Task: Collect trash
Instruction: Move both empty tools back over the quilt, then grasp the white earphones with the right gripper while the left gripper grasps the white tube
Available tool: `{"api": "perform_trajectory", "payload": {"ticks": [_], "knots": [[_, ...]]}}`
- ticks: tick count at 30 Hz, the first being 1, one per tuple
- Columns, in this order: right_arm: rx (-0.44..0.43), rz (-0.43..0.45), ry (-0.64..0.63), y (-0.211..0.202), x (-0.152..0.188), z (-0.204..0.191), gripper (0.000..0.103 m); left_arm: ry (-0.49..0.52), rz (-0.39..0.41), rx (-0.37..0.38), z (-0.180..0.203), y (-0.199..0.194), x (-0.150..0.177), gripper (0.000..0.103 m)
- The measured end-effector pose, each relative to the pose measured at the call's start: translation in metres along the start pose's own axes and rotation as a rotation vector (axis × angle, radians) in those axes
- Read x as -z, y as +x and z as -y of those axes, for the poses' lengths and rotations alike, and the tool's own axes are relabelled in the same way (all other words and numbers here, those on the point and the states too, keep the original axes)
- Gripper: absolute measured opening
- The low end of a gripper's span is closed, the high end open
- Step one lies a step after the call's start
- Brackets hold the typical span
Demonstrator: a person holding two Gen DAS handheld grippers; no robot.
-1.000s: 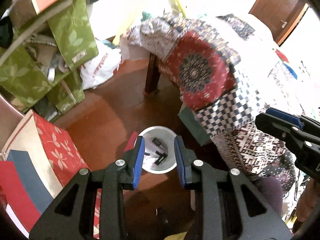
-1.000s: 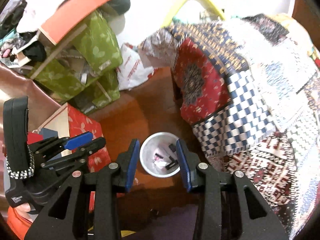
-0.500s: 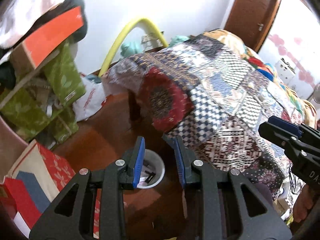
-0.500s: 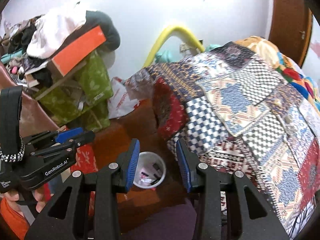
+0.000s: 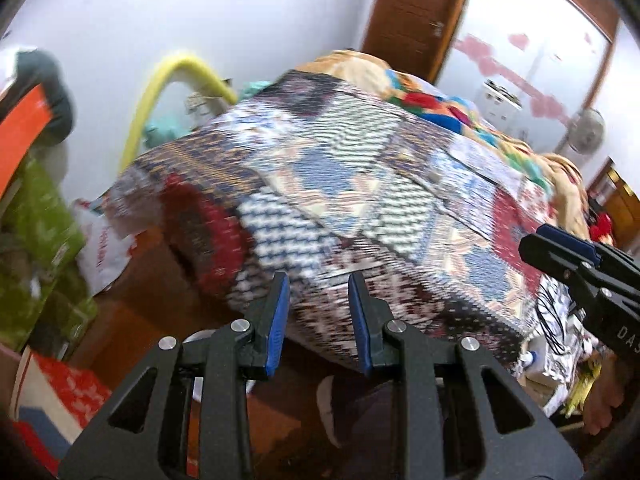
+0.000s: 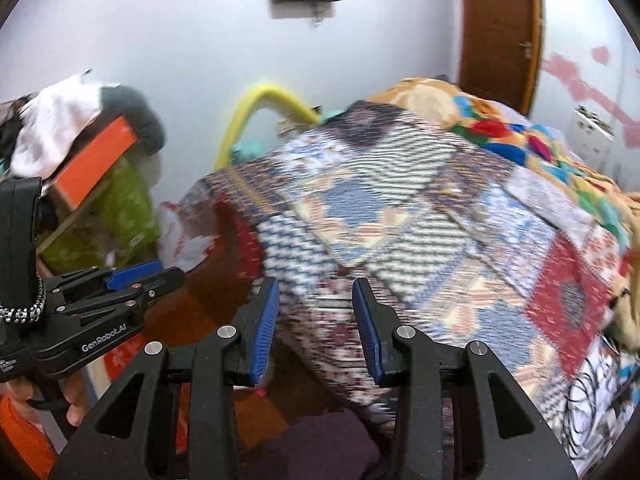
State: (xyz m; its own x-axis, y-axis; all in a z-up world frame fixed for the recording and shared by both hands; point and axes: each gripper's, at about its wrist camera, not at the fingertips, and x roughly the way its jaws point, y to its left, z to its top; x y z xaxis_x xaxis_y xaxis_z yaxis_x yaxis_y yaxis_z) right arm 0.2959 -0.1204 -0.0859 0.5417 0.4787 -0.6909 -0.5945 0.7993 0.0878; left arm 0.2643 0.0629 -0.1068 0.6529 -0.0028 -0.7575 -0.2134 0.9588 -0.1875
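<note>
While both views are blurred, only a white edge of the trash bin [image 5: 200, 338] is seen on the floor [image 5: 136, 280] behind the left gripper [image 5: 318, 320]; its inside is hidden. Both jaws are held apart and empty. The right gripper [image 6: 314, 326] is pointed at the patchwork blanket [image 6: 420, 220].
</note>
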Motion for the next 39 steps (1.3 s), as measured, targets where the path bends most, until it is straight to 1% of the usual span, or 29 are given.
{"api": "perform_trajectory", "payload": {"ticks": [4, 7, 14, 17, 20, 25, 26, 27, 28, 29, 30, 32, 35, 39], "knots": [[0.073, 0.009, 0.055, -0.006, 0.002, 0.043, 0.035, 0.071, -0.019, 0.046, 0.041, 0.021, -0.016, 0.029], [0.107, 0.005, 0.105, -0.008, 0.003, 0.077, 0.035, 0.112, -0.031, 0.073, 0.071, 0.039, -0.027, 0.031], [0.15, -0.026, 0.209, 0.004, 0.006, 0.149, 0.035, 0.153, -0.077, 0.114, 0.116, 0.083, -0.043, 0.032], [0.159, -0.039, 0.242, 0.014, 0.006, 0.171, 0.035, 0.167, -0.101, 0.117, 0.13, 0.106, -0.049, 0.032], [0.154, -0.054, 0.283, 0.03, 0.004, 0.195, 0.035, 0.182, -0.13, 0.112, 0.141, 0.132, -0.056, 0.032], [0.133, -0.083, 0.323, 0.062, 0.0, 0.224, 0.035, 0.198, -0.172, 0.107, 0.151, 0.178, -0.068, 0.032], [0.123, -0.09, 0.328, 0.07, -0.001, 0.229, 0.038, 0.203, -0.175, 0.105, 0.153, 0.187, -0.07, 0.032], [0.117, -0.093, 0.329, 0.077, -0.003, 0.234, 0.045, 0.209, -0.177, 0.105, 0.154, 0.195, -0.071, 0.032], [0.114, -0.092, 0.328, 0.083, -0.004, 0.236, 0.049, 0.215, -0.178, 0.106, 0.156, 0.203, -0.073, 0.033], [0.112, -0.086, 0.327, 0.091, -0.007, 0.24, 0.057, 0.218, -0.181, 0.106, 0.157, 0.211, -0.075, 0.038], [0.111, -0.081, 0.325, 0.097, -0.008, 0.242, 0.061, 0.216, -0.182, 0.109, 0.157, 0.219, -0.076, 0.044], [0.1, -0.089, 0.321, 0.114, -0.015, 0.247, 0.062, 0.204, -0.184, 0.117, 0.158, 0.235, -0.078, 0.047], [0.077, -0.108, 0.334, 0.142, -0.024, 0.256, 0.062, 0.197, -0.199, 0.115, 0.158, 0.259, -0.082, 0.047], [0.038, -0.153, 0.364, 0.188, -0.039, 0.271, 0.062, 0.182, -0.206, 0.118, 0.154, 0.284, -0.085, 0.047]]}}
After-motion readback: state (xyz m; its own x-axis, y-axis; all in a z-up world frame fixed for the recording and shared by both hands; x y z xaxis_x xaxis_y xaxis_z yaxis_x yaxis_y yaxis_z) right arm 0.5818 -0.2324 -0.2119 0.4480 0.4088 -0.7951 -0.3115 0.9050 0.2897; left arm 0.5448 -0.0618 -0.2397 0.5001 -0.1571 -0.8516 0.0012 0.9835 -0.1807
